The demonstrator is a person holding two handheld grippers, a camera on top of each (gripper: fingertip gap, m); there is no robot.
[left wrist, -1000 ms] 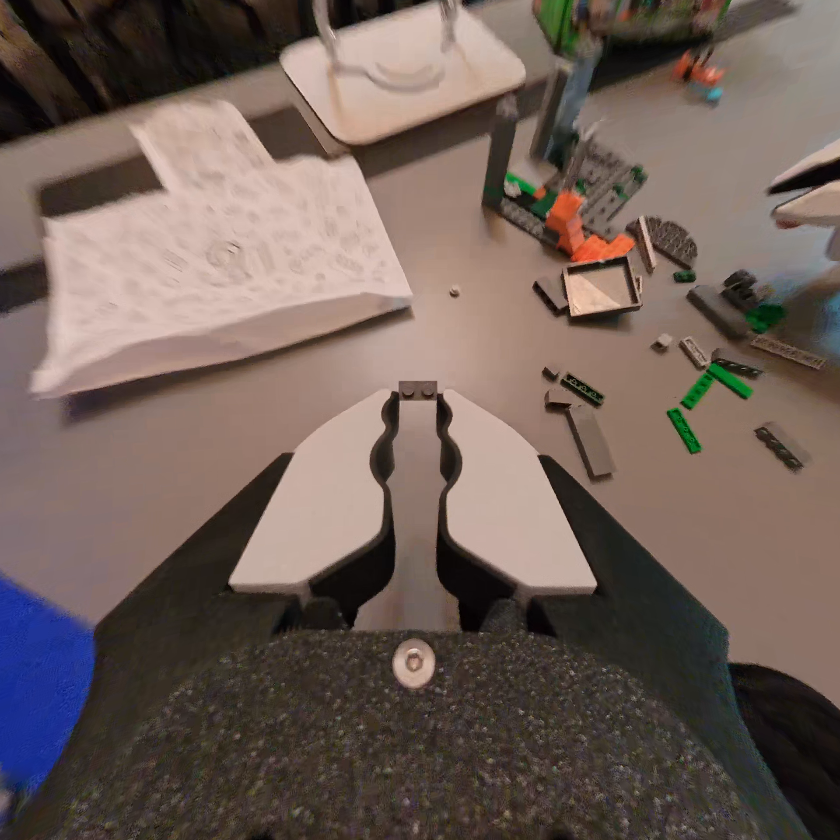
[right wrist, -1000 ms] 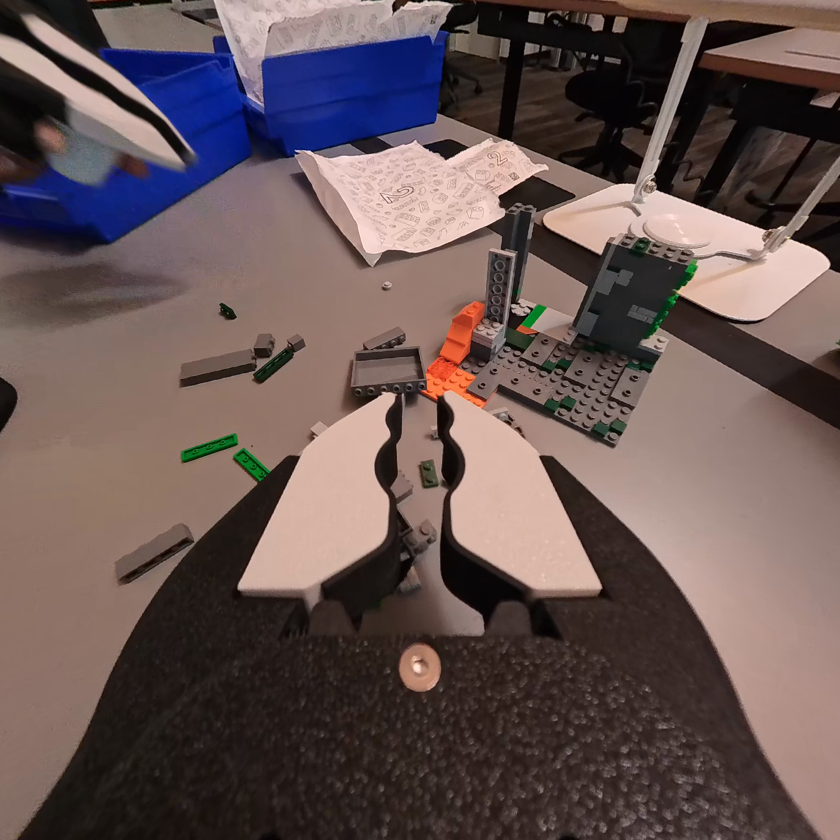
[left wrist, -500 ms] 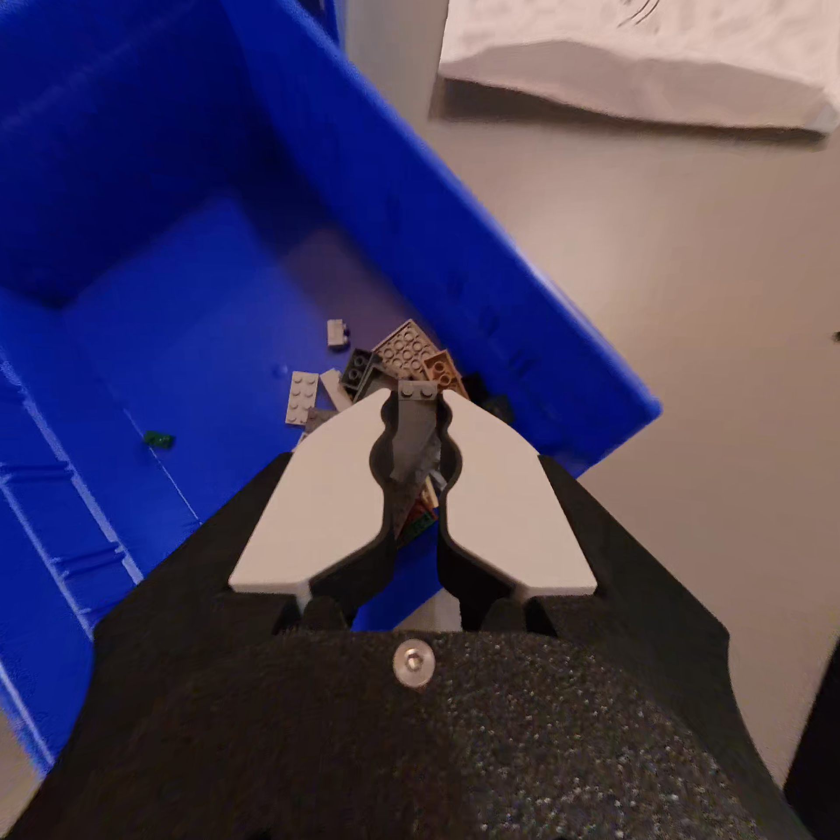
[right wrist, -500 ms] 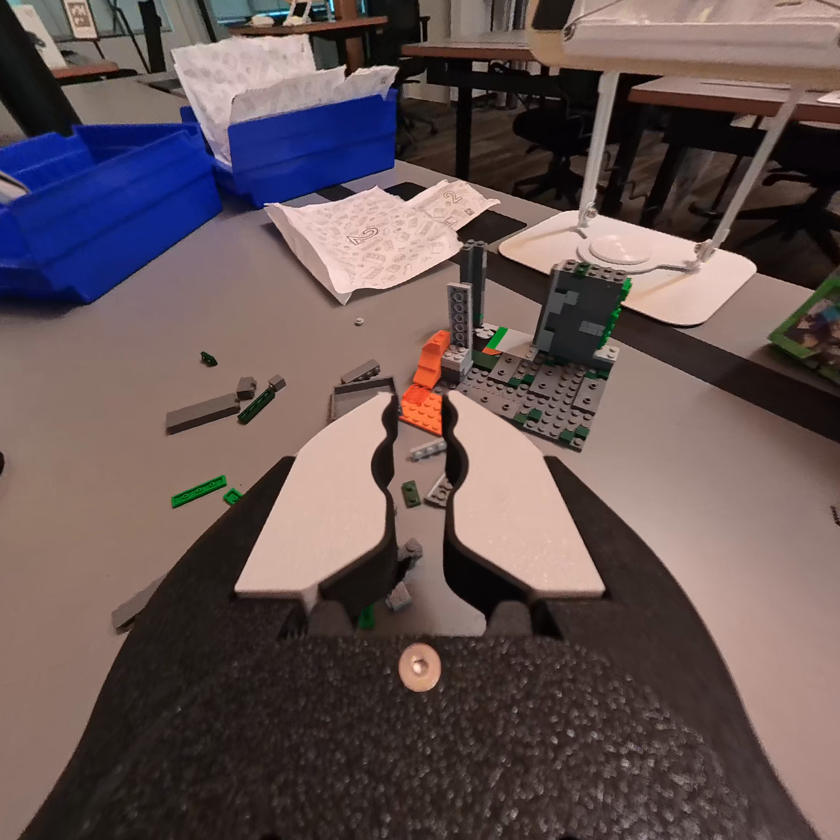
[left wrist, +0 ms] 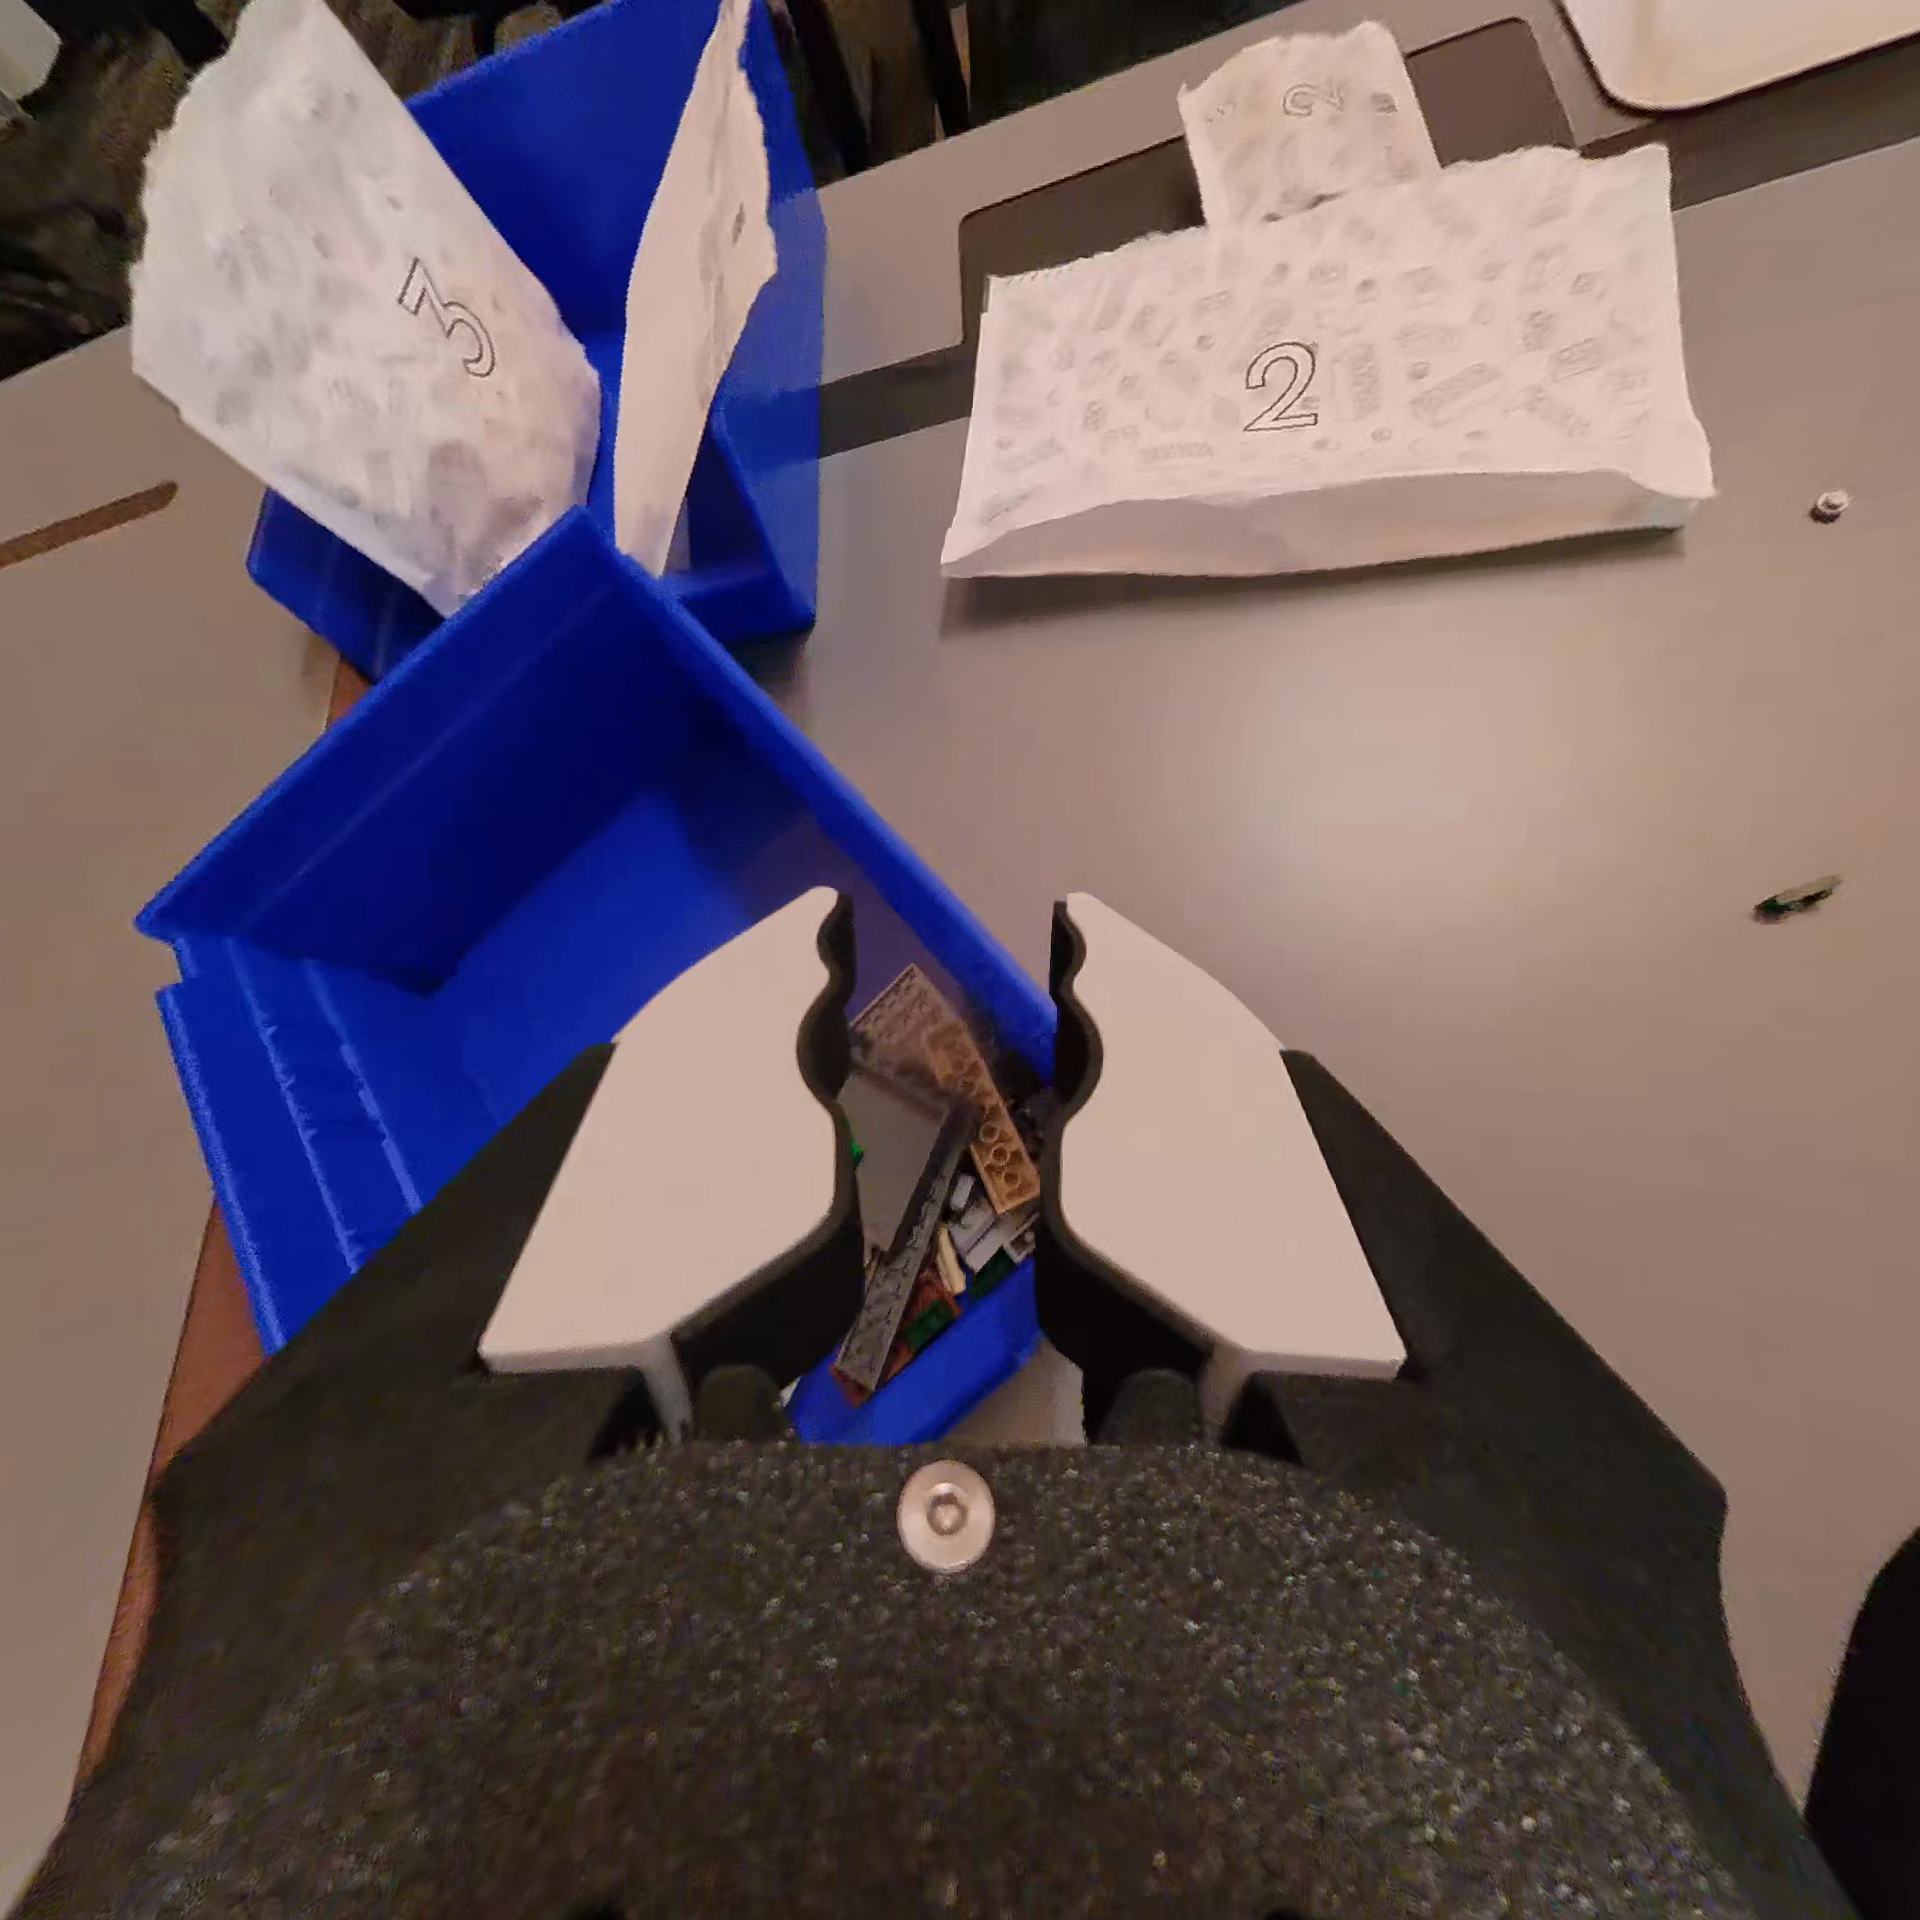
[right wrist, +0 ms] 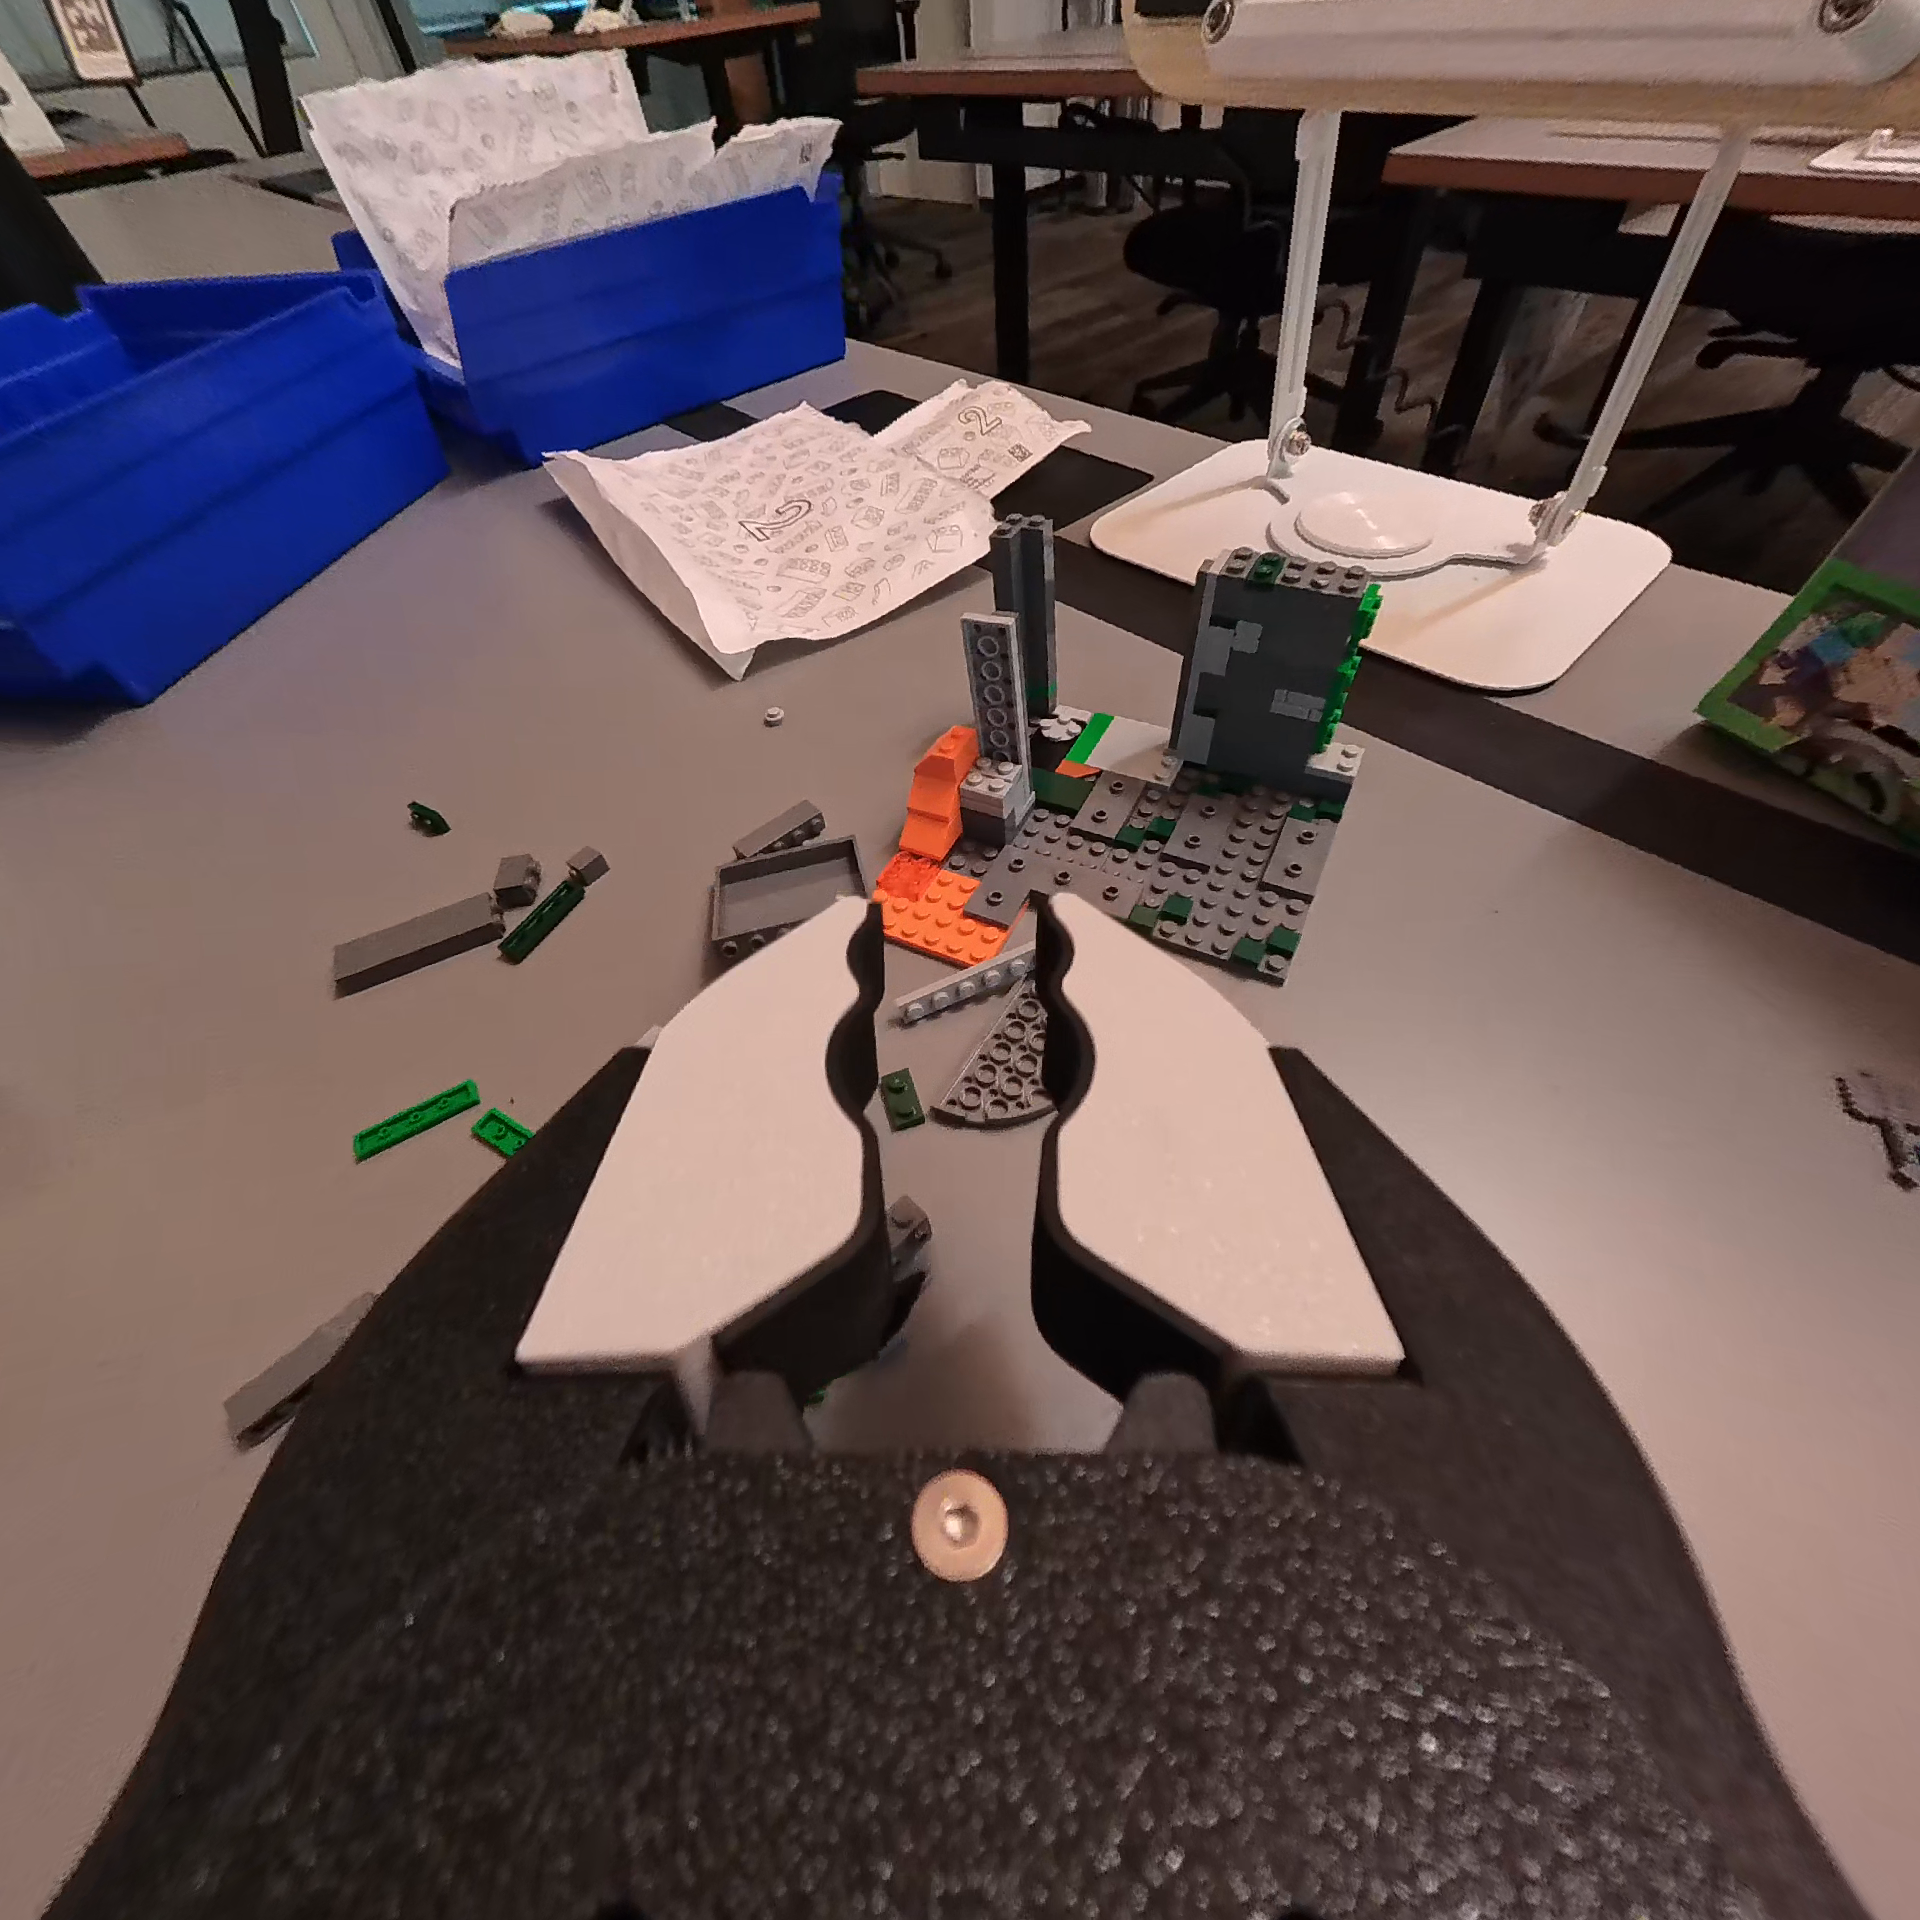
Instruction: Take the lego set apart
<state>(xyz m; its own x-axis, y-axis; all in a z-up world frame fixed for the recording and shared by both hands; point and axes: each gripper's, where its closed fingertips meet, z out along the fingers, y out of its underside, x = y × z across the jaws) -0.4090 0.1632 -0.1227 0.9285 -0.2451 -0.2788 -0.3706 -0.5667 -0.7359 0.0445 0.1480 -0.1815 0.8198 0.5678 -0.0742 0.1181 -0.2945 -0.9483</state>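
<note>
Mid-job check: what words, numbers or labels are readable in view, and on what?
I won't quote writing; here is what bears it.
Flat white paper bag on the table: one large outlined numeral, legible.
Upright white paper bag in the far blue bin: one large numeral, legible.
Green-edged box: too blurred.

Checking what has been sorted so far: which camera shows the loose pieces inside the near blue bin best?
The left wrist view: it looks down into the near blue bin at the loose pieces. The right wrist view shows only that bin's outer wall.
</note>
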